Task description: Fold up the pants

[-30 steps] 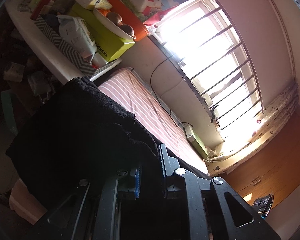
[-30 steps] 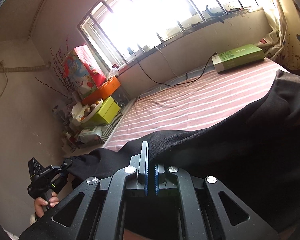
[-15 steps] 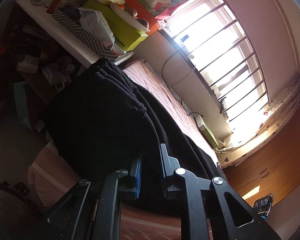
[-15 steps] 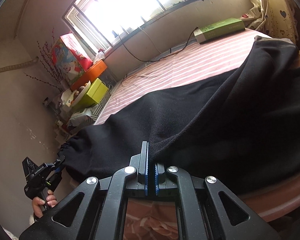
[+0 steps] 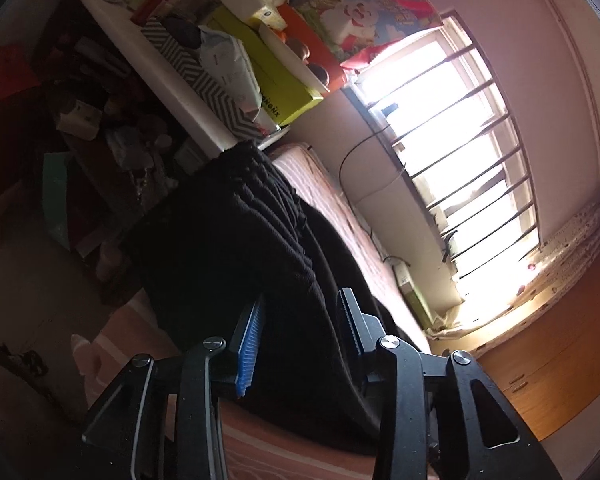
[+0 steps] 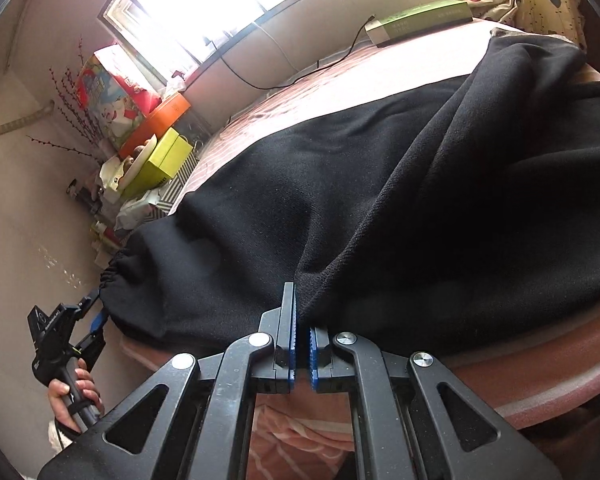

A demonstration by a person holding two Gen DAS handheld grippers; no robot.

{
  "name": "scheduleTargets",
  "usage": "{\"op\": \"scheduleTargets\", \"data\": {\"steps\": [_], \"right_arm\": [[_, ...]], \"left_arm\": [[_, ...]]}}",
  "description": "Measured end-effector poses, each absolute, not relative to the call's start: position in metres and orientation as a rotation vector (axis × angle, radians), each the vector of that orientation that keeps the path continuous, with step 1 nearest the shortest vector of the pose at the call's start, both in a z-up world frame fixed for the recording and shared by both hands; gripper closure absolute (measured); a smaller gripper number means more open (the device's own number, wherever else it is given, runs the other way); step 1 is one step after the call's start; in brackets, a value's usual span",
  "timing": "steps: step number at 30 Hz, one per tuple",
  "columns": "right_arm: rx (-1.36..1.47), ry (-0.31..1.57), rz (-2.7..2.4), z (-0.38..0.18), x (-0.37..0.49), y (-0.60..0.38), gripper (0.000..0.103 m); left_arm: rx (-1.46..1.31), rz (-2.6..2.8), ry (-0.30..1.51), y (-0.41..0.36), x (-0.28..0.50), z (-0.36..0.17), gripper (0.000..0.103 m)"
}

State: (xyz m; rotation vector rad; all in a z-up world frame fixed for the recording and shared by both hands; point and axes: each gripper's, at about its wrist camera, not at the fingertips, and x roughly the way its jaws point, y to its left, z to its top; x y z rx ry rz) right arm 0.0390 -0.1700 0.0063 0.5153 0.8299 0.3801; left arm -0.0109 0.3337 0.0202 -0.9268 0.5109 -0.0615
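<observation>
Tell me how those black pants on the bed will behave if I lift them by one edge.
The black pants will probably go limp: they already drape in soft folds over the bed edge. The knit looks thick, so likely heavyish. The right gripper pinches a fold without visible slipping; the left gripper, jaws just opened, has let cloth settle between them.

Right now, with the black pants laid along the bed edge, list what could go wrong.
1. The left gripper has just been opening; its end of the pants overhangs the bed edge and may slide off.
2. The right gripper is pinching a fold; lifting could drag the cloth askew.
</observation>
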Motion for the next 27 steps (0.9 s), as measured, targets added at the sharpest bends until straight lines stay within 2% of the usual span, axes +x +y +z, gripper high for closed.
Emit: {"op": "scheduleTargets", "data": {"steps": [7, 13, 14, 15, 16, 24, 27], "right_arm": [[0.520, 0.824, 0.389, 0.007, 0.038, -0.171, 0.099], [0.533, 0.814, 0.397, 0.008, 0.036, -0.173, 0.099], [0.533, 0.807, 0.402, 0.009, 0.036, -0.174, 0.099], [0.535, 0.802, 0.405, 0.009, 0.035, -0.176, 0.099], [0.541, 0.798, 0.410, 0.011, 0.035, -0.177, 0.099], [0.579, 0.886, 0.417, -0.007, 0.041, -0.178, 0.099], [0.580, 0.878, 0.424, -0.006, 0.040, -0.179, 0.098]], "left_arm": [[-0.877, 0.040, 0.559, 0.336, -0.001, 0.024, 0.053], [-0.840, 0.063, 0.554, 0.334, -0.007, 0.032, 0.058], [-0.843, 0.068, 0.540, 0.334, -0.012, 0.034, 0.062], [-0.826, 0.079, 0.528, 0.333, -0.015, 0.037, 0.072], [-0.804, 0.097, 0.514, 0.334, -0.018, 0.041, 0.075], [-0.804, 0.085, 0.508, 0.341, -0.026, 0.042, 0.075], [-0.752, 0.063, 0.515, 0.331, -0.020, 0.052, 0.068]]}}
